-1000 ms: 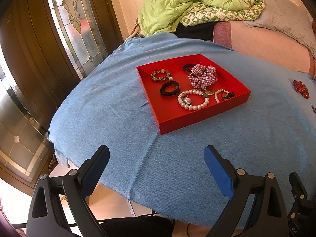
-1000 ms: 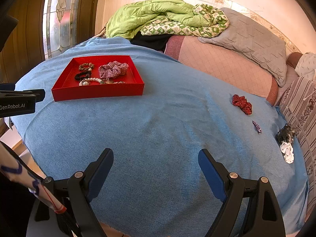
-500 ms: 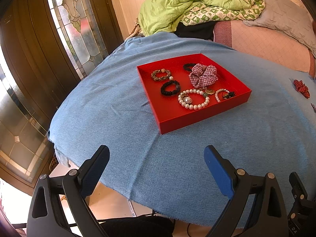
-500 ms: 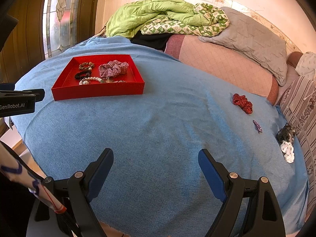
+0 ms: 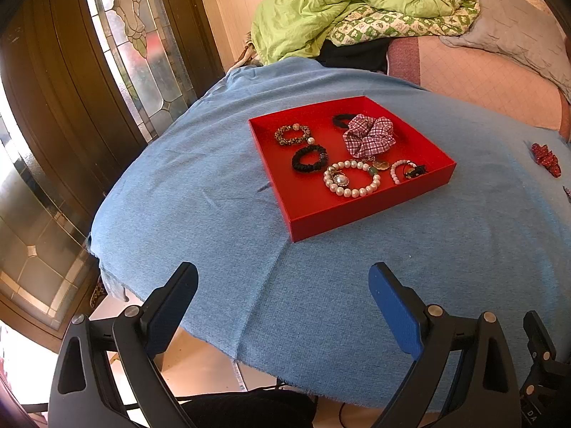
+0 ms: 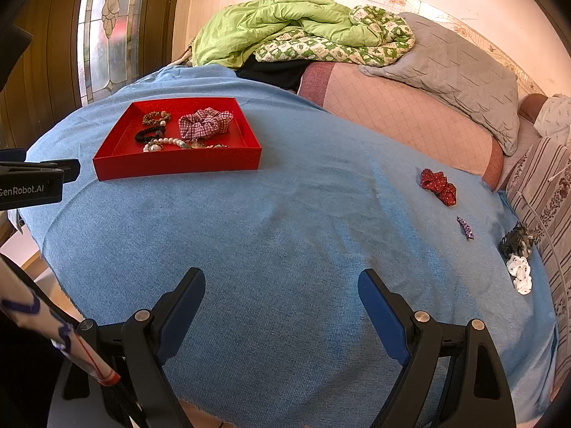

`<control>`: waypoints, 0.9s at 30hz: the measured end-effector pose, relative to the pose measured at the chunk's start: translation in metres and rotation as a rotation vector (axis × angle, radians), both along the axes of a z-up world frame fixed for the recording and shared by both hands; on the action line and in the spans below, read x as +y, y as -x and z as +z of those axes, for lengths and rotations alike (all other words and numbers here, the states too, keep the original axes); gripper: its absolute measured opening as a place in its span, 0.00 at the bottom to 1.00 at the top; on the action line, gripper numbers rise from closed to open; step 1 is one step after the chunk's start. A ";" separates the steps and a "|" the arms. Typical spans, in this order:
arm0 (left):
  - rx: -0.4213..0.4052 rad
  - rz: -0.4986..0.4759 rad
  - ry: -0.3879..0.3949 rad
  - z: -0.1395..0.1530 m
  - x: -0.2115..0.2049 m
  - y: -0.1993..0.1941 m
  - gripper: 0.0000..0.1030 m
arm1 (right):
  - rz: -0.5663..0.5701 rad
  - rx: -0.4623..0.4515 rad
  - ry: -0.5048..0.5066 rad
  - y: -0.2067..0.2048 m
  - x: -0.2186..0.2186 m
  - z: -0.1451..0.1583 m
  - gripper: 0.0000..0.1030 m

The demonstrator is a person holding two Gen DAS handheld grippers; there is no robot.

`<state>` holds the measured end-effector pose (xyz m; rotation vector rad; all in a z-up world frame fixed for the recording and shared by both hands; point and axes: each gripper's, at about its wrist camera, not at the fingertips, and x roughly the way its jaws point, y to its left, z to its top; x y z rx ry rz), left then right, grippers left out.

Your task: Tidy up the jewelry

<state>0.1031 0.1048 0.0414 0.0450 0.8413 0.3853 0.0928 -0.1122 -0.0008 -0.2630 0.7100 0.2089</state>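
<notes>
A red tray point(image 5: 371, 210) point(image 6: 178, 166) lies on the blue cloth and holds a plaid scrunchie point(image 5: 369, 135) point(image 6: 205, 123), a pearl bracelet point(image 5: 351, 178), a black hair tie point(image 5: 308, 158) and a leopard band point(image 5: 291, 133). Loose on the cloth to the right lie a red scrunchie point(image 6: 439, 186) point(image 5: 546, 158), a small purple clip point(image 6: 465, 228), a dark claw clip point(image 6: 517, 240) and a white scrunchie point(image 6: 521, 273). My left gripper point(image 5: 283, 278) hangs open over the cloth's near edge, short of the tray. My right gripper point(image 6: 282, 281) is open and empty above bare cloth.
The blue cloth point(image 6: 303, 235) ends in a frayed front edge with floor below. A wooden door with leaded glass point(image 5: 135, 42) stands at the left. Green bedding point(image 6: 285, 25) and a grey quilt point(image 6: 456, 71) are piled behind, a striped cushion point(image 6: 549, 192) at the right.
</notes>
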 end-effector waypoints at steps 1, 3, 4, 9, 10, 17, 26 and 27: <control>0.000 0.000 0.000 0.000 0.001 0.001 0.93 | 0.000 0.001 0.000 0.000 0.000 0.000 0.88; 0.000 0.002 -0.002 0.000 0.001 0.000 0.93 | -0.001 0.000 -0.001 0.000 0.000 0.000 0.88; 0.000 0.002 -0.001 0.000 0.001 0.000 0.93 | -0.001 0.001 -0.001 0.000 0.000 0.000 0.88; 0.000 0.006 -0.005 0.000 0.002 0.001 0.93 | 0.000 0.000 -0.001 0.000 0.000 0.000 0.88; 0.000 0.005 -0.005 0.000 0.002 0.000 0.93 | 0.001 0.000 0.000 0.000 0.001 0.000 0.88; 0.004 0.012 -0.007 -0.001 0.002 0.000 0.93 | 0.000 0.001 -0.004 0.001 -0.003 0.002 0.88; 0.009 0.005 -0.002 -0.001 -0.003 -0.002 0.93 | -0.027 -0.010 0.012 0.003 -0.014 0.007 0.88; 0.009 0.004 -0.001 -0.001 -0.006 -0.003 0.93 | -0.032 -0.011 0.016 0.003 -0.015 0.007 0.88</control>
